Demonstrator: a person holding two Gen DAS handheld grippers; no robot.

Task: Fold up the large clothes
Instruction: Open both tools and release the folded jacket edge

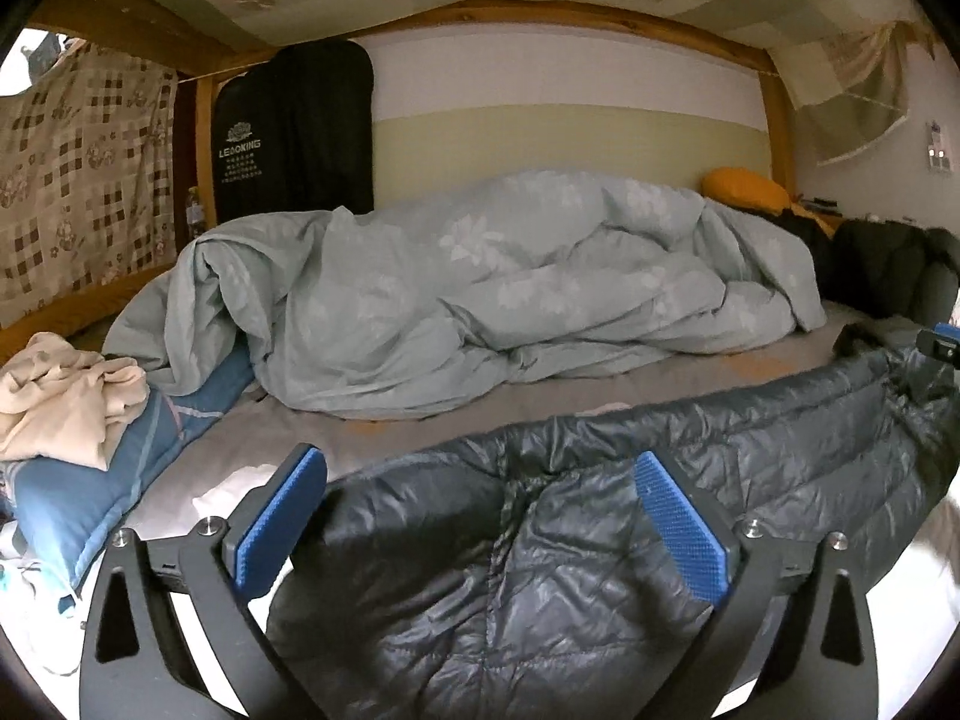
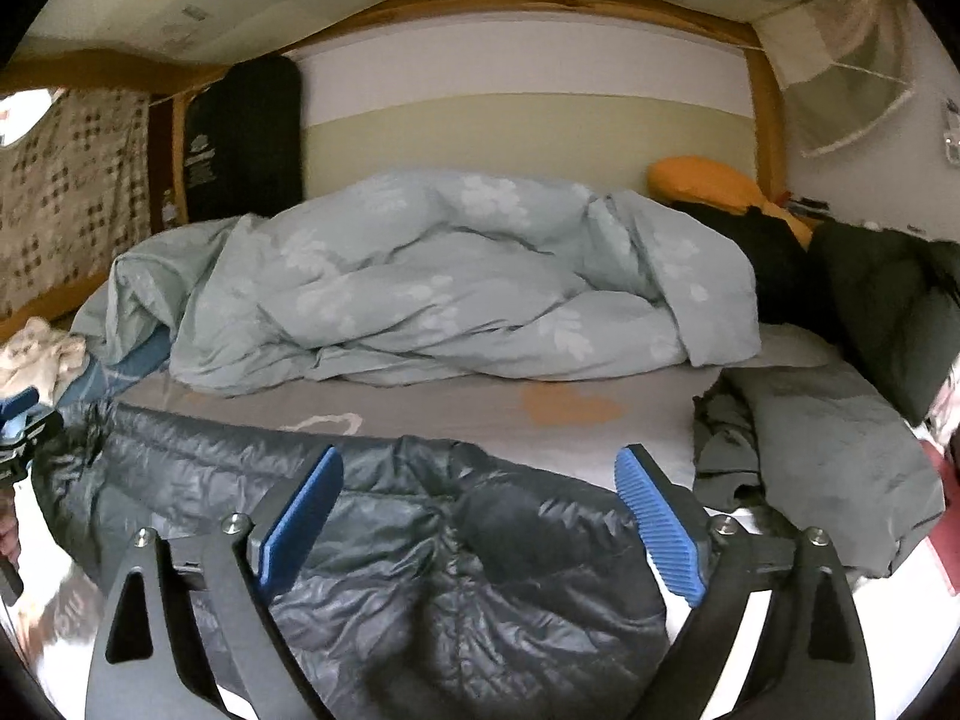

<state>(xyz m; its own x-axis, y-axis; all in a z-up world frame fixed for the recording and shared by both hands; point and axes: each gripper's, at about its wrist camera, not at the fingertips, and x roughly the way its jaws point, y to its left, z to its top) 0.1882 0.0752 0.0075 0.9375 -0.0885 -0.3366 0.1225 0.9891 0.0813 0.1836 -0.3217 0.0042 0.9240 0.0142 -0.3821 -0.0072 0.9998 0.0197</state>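
Note:
A dark shiny quilted down jacket [image 1: 600, 540] lies spread along the near edge of the bed, seen in both views [image 2: 420, 546]. My left gripper [image 1: 480, 516] is open, its blue pads [image 1: 282, 516] wide apart over the jacket's left end. My right gripper [image 2: 480, 516] is open too, its blue pads [image 2: 660, 534] straddling the jacket's right end. Neither holds fabric. The right gripper's tip shows at the far right of the left wrist view [image 1: 942, 351]; the left gripper shows at the far left of the right wrist view [image 2: 18, 432].
A bunched pale blue-green duvet [image 1: 480, 300] fills the back of the grey bed sheet [image 1: 600, 390]. Cream clothing [image 1: 66, 402] on a blue pillow sits left. A grey garment [image 2: 828, 450], dark clothes [image 2: 888, 300] and an orange pillow [image 2: 702, 180] lie right. Wooden bunk frame [image 2: 762, 114] surrounds.

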